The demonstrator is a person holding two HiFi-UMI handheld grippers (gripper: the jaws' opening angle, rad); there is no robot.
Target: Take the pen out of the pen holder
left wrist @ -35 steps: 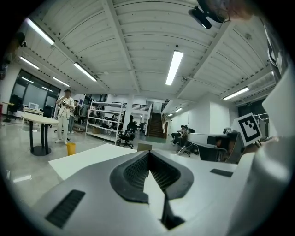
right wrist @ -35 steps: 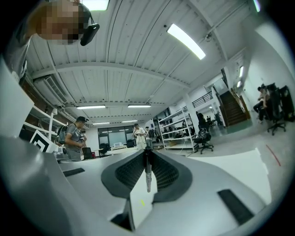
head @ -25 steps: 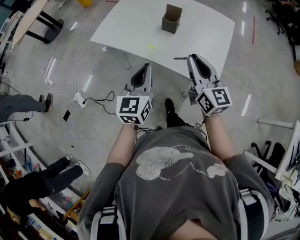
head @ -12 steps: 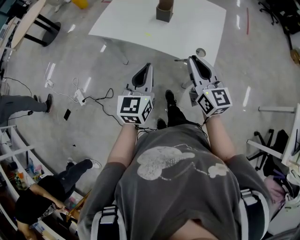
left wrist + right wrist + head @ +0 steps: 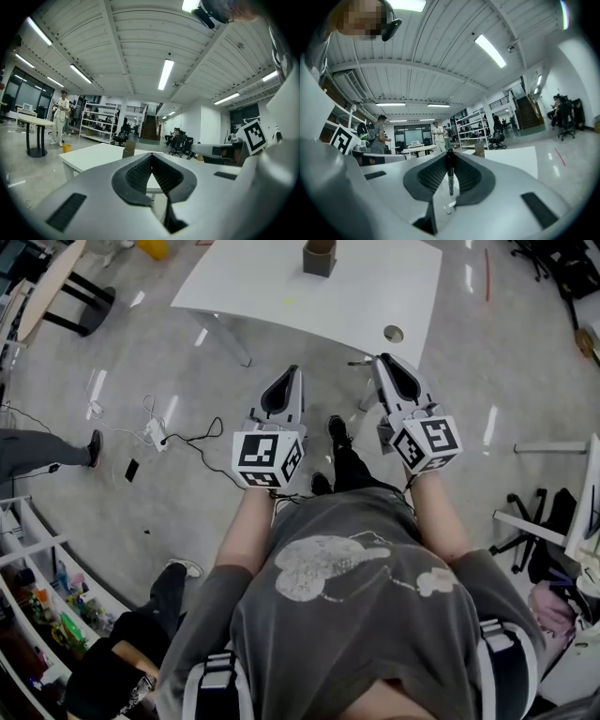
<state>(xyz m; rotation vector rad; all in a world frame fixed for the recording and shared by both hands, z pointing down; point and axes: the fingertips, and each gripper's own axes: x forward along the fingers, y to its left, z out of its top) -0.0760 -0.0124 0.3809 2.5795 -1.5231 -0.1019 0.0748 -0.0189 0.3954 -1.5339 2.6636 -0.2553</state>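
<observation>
Right hand-held gripper (image 5: 384,359): clamped at its very tips on a thin dark pen (image 5: 450,174), pads nearly together.
Left hand-held gripper (image 5: 151,156): closed tip to tip, nothing between the pads.
Pen: out of the holder, gripped near one end, with most of its length free and sticking out toward the left hand-held gripper in the head view.
Pen holder (image 5: 319,257): brown box, upright on the far part of the white worktop (image 5: 375,292), well apart from both grippers.
Step, as judged: removal done, pen being carried clear over bare floor (image 5: 141,352).
Risk, slip: small contact at the pad tips with a long free end, so a jolt or a slackened squeeze could swivel the pen and drop it.
Risk, loss: likely roll across the glossy floor toward the cables (image 5: 192,439).
Risk, knock: free end close to the left hand-held gripper, so bringing the two together could lever the pen out.
</observation>
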